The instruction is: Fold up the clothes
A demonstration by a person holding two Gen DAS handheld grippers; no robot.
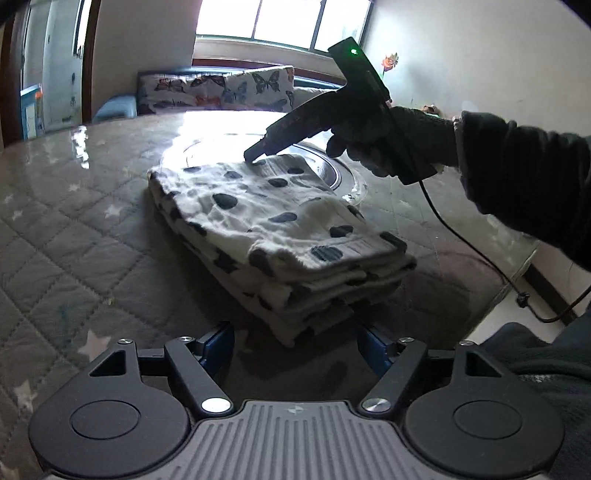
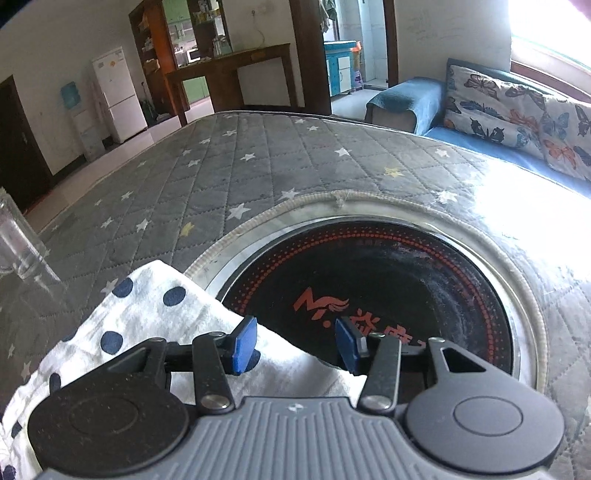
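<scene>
Garment (image 1: 273,225) lies stacked in soft, light layers at twelve o'clock; pinch all layers at an edge. Both tongs, left (image 1: 295,341) and right (image 2: 295,343), gape empty.

- The left wrist camera sits low behind the left gripper (image 1: 295,339), close over the quilted table cover (image 1: 92,236), looking across the table toward the window (image 1: 280,18) and butterfly cushions (image 1: 221,90).
- It has the folded spotted cloth (image 1: 273,229) just ahead and the right gripper (image 1: 255,155) farther off, tip on the cloth's far edge.
- The right wrist camera rides behind that right gripper (image 2: 295,345), angled down, very near the round cooktop (image 2: 388,280), facing the fridge (image 2: 118,92) and doorway.
- Both views share the cloth (image 2: 147,314), cover (image 2: 258,166), cooktop rim (image 1: 332,170) and cushions (image 2: 517,118).
</scene>
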